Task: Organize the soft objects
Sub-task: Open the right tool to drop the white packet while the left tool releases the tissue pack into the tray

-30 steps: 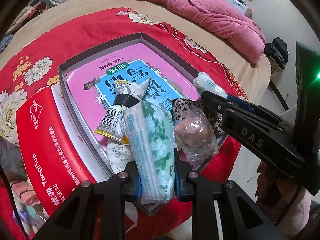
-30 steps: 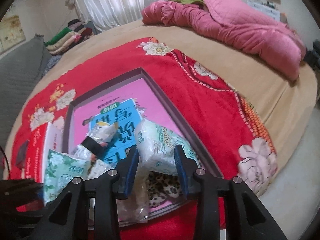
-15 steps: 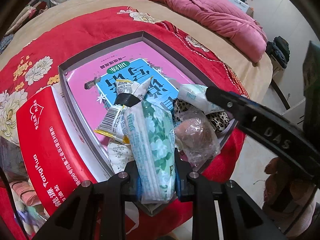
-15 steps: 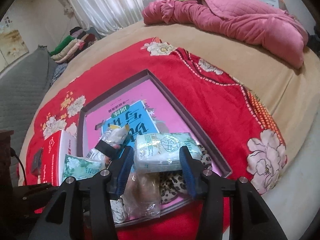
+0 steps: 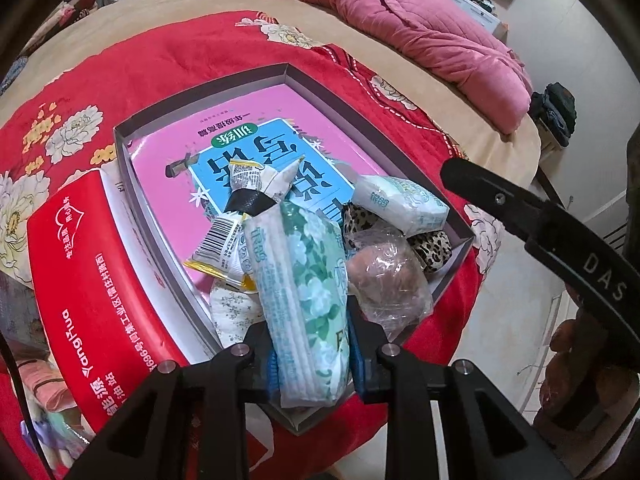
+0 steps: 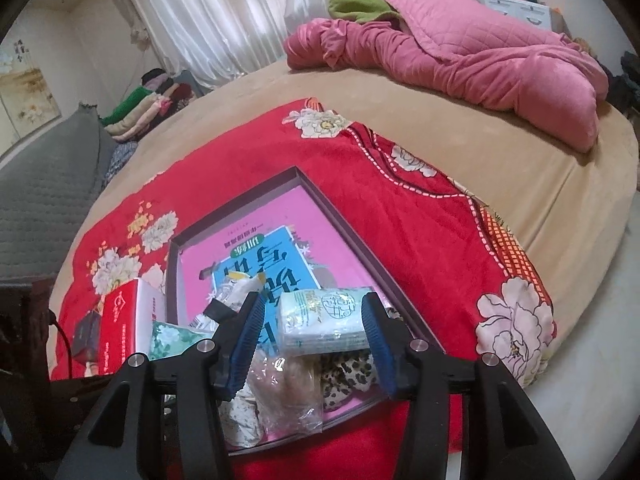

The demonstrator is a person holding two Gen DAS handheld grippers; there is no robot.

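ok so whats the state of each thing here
left gripper: shut on the green floral tissue pack
right gripper: fingers opening, white tissue pack lies loose between them on the leopard pouch
box: open, no lid on
clear bag: crumpled, in the box
snack packets: taped together

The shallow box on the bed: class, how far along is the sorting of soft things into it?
Done: a white tissue pack, leopard pouch and bagged item lie in the box. In hand: the left gripper clamps a floral tissue pack; the right gripper is opening, clear of the white pack. Left: setting the floral pack down.
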